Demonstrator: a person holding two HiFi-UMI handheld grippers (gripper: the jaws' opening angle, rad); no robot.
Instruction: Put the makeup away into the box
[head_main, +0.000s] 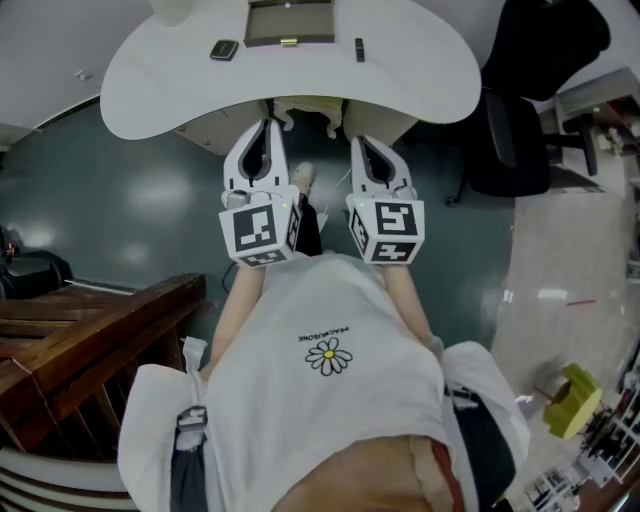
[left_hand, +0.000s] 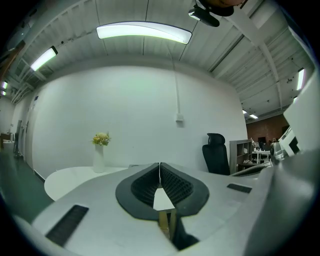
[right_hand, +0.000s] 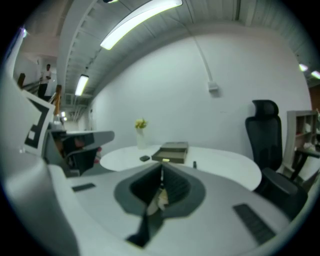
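The makeup comes to two pieces, both lying on the white, rounded worktop (head_main: 420, 70). One is a small dark compact with rounded corners (head_main: 224, 49) and the other a slim dark stick (head_main: 359, 49). Between them, nearer the far edge, sits one flat olive-brown box (head_main: 290, 22). From above it shows a grey middle panel framed in brown, with a small pale-yellow fitting at the middle of its near side. The compact lies left of the box and the stick right of it; neither touches it and both are outside it. One white vase of yellow flowers (right_hand: 141, 131) stands at the worktop's far left.

Two tongs are held side by side over the dark glossy floor (head_main: 120, 200), short of the worktop and well apart from the makeup. The left tongs (head_main: 268, 128) have their jaws pressed together with nothing between them. The right tongs (head_main: 362, 142) are likewise closed and empty. Each bears one black-and-white marker cube. One black office chair (head_main: 520, 140) stands right of the worktop.
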